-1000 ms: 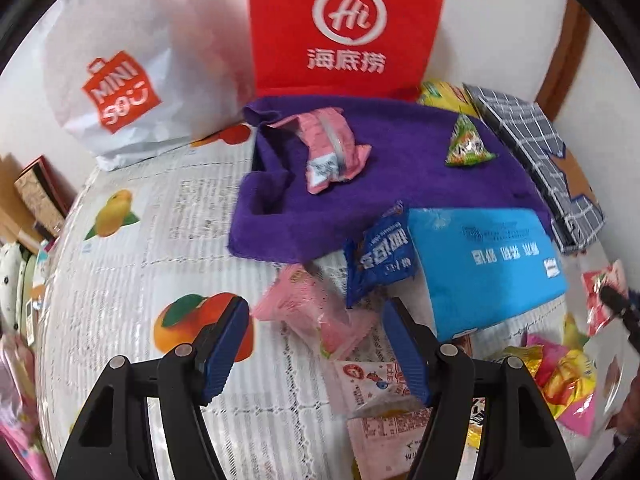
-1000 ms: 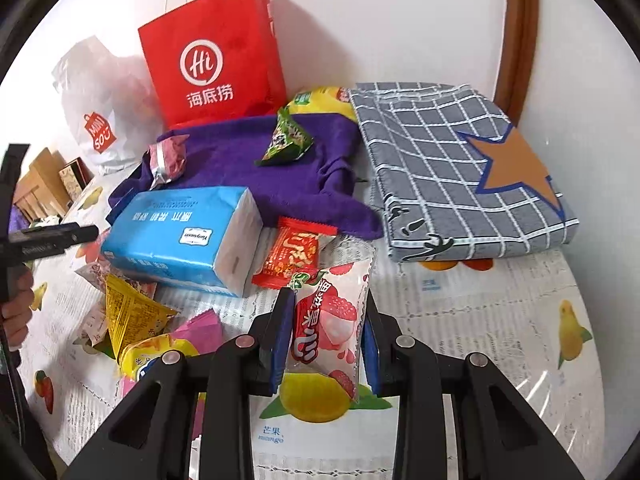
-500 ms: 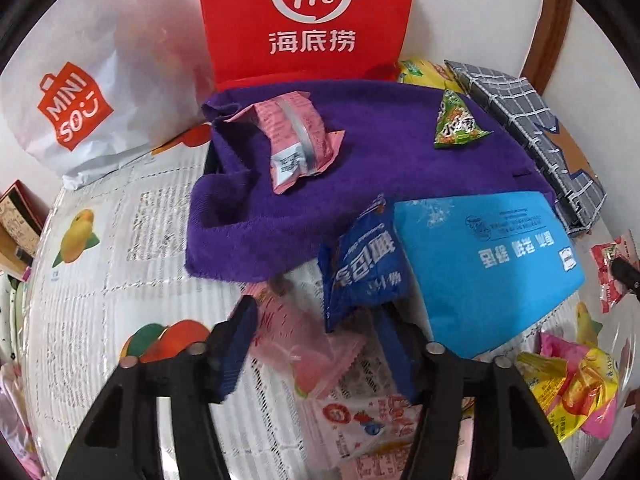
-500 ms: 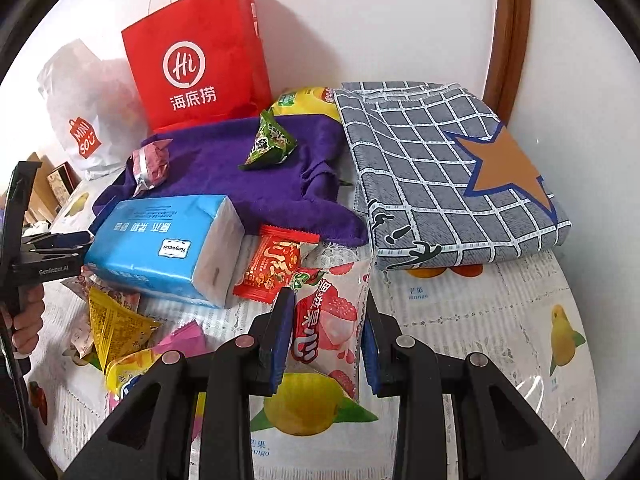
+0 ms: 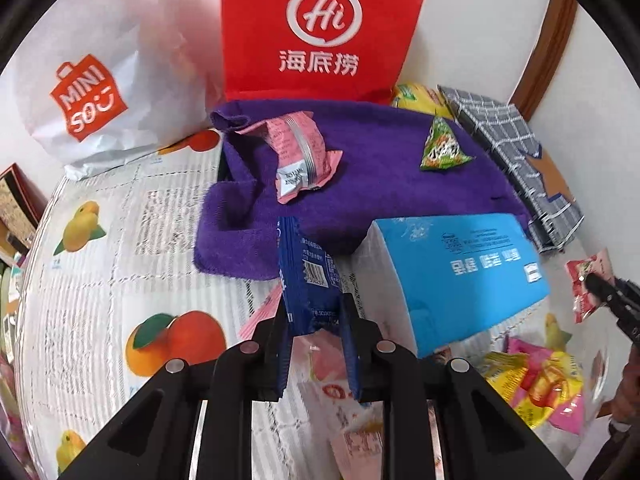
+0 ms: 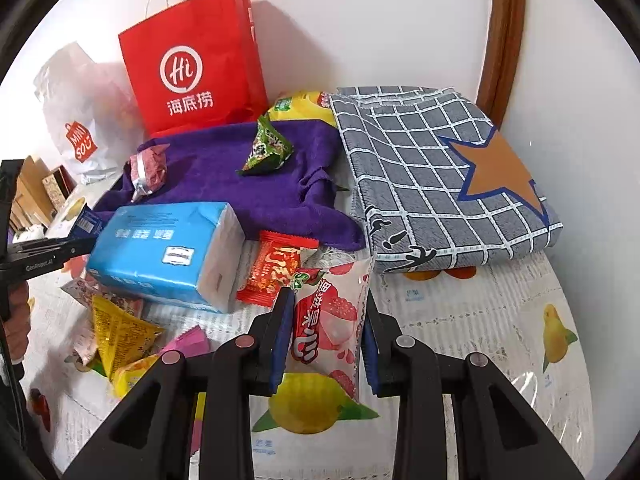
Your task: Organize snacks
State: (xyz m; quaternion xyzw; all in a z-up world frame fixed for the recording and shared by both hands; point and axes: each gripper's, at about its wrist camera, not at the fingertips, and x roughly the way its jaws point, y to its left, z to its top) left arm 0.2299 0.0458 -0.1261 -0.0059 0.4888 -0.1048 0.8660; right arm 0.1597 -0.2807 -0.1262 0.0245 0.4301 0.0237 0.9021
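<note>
Your left gripper (image 5: 314, 344) is clamping a dark blue snack packet (image 5: 306, 276), its two blue pads pressing on the packet's lower end while the rest is standing up ahead of the jaws. Left of those jaws, the fruit-print tablecloth (image 5: 120, 248) is showing an orange and a yellow fruit, and far ahead to the left a white MINISO bag (image 5: 92, 92) is leaning at the wall. Straight ahead of the jaws, a purple towel (image 5: 380, 184) is lying in front of a red paper bag (image 5: 320, 28), carrying a pink wrapper (image 5: 300, 156) and, further right, a green triangular packet (image 5: 442, 148). Just right of the jaws, a blue tissue pack (image 5: 460, 276) is sitting near them. Under and behind the jaws, pale pink packets (image 5: 328, 360) are lying on the cloth, and lower right a heap of yellow and pink snacks (image 5: 536, 388) is resting.

Your right gripper (image 6: 324, 332) is pinching a lychee-print jelly packet (image 6: 330, 312) between its pads, the packet pointing forward beyond the fingertips. Left of these jaws, yellow triangular packets (image 6: 120, 332) are lying below the tissue pack, and a red candy wrapper (image 6: 276, 268) is lying just ahead-left, touching the held packet's tip. Ahead to the right, a folded grey checked cloth (image 6: 432, 184) with an orange star is lying against the wall.
</note>
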